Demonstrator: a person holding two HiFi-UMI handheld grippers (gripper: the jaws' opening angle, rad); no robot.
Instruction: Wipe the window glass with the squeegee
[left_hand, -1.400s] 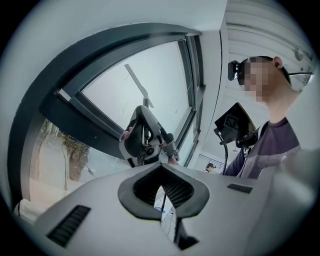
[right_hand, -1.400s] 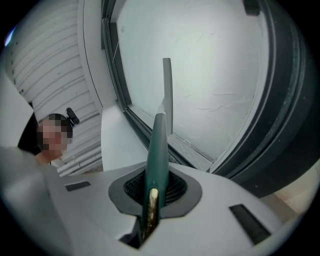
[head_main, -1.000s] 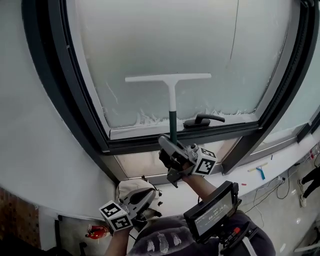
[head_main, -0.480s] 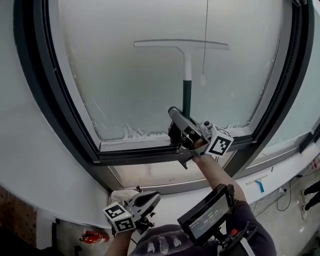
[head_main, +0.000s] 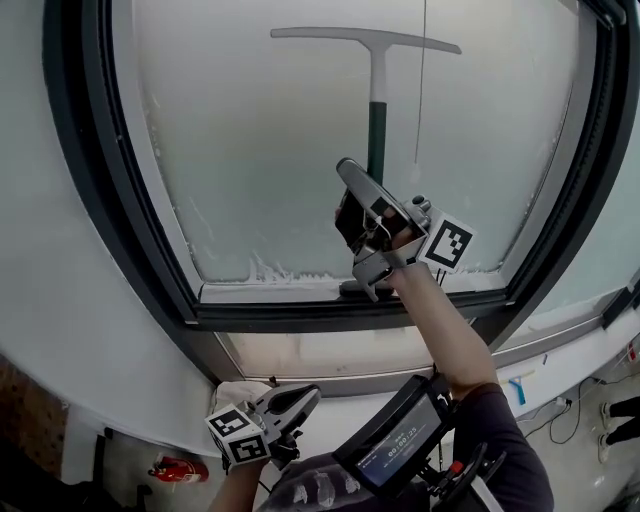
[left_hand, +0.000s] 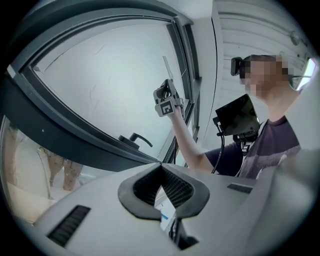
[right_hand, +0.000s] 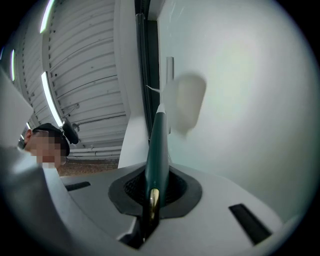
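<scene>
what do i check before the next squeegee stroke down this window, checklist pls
1. Grip on squeegee: ok, right gripper shut on its green handle.
2. Height of blade on window glass: ok, well above the lower frame.
3. Flat contact with glass: cannot tell.
4. Path clear of hanging cord: not ok, it crosses the blade near its right end.
5. Spare left gripper clear: ok, shut, empty, low beneath the frame.
6. Lower edge clean: not ok, white residue along it.
</scene>
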